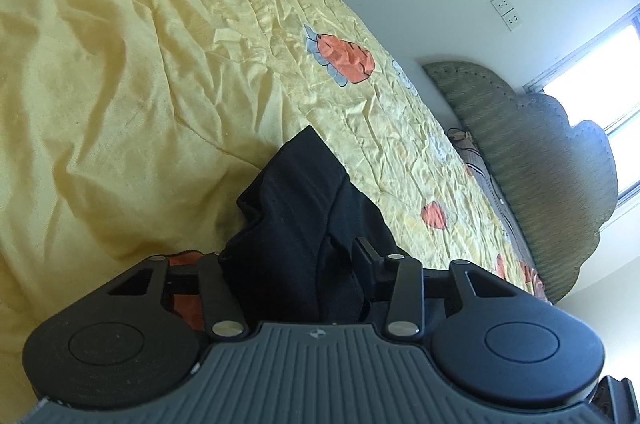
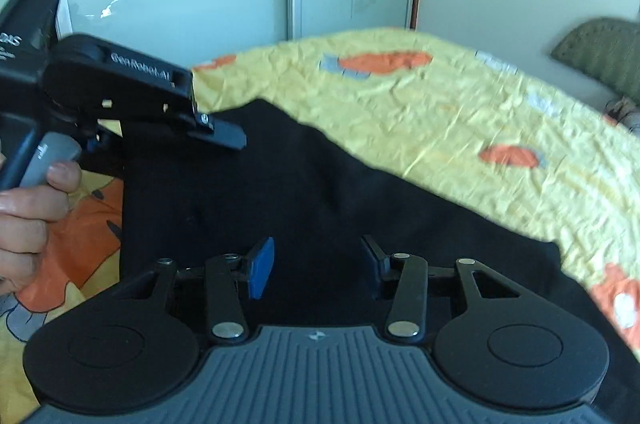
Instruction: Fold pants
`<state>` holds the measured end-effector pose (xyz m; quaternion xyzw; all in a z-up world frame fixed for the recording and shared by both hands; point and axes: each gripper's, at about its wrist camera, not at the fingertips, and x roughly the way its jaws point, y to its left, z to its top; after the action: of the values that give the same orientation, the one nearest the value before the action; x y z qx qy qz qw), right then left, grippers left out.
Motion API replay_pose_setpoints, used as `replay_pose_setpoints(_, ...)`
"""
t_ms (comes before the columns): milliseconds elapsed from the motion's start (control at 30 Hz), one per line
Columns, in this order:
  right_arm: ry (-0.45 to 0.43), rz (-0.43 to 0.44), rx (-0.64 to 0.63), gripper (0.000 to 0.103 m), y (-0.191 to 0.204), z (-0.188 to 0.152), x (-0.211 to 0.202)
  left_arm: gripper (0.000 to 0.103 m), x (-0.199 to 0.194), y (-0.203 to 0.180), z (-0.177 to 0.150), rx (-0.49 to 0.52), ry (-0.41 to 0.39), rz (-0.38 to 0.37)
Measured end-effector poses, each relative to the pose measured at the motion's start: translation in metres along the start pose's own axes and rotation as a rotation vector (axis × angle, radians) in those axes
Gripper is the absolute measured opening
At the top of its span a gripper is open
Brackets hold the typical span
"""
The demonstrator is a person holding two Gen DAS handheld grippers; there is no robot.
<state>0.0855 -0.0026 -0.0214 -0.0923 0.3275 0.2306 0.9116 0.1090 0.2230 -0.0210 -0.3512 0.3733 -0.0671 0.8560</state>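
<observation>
We note the left gripper (image 1: 296, 264) pinching a bunched fold of the black pants (image 2: 320, 192); these lie on the yellow bedspread (image 2: 440, 104). The right gripper (image 2: 318, 266) fingers stand spread above them at 6 o'clock.

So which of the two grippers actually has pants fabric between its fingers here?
The left gripper: black pants bunch up between its fingers. The right gripper is open, its blue pads apart above flat cloth, gripping nothing.
</observation>
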Motion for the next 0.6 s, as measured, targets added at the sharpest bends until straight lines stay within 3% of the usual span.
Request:
replay_pose_setpoints(167,-0.045,-0.001,0.040,0.045,0.006,-0.013,-0.010,0.025,0.000,-0.008,-0.001,0.067,-0.017,0.041)
replay_pose_setpoints(300,-0.092,0.073,0.122,0.045,-0.004,-0.003,-0.005,0.022,-0.011,-0.030,-0.008,0.188,-0.076,0.077)
replay_pose_setpoints(600,-0.185,0.123,0.261,0.048,-0.018,-0.008,-0.026,0.021,-0.037,-0.095,-0.040,0.434,-0.193,0.123)
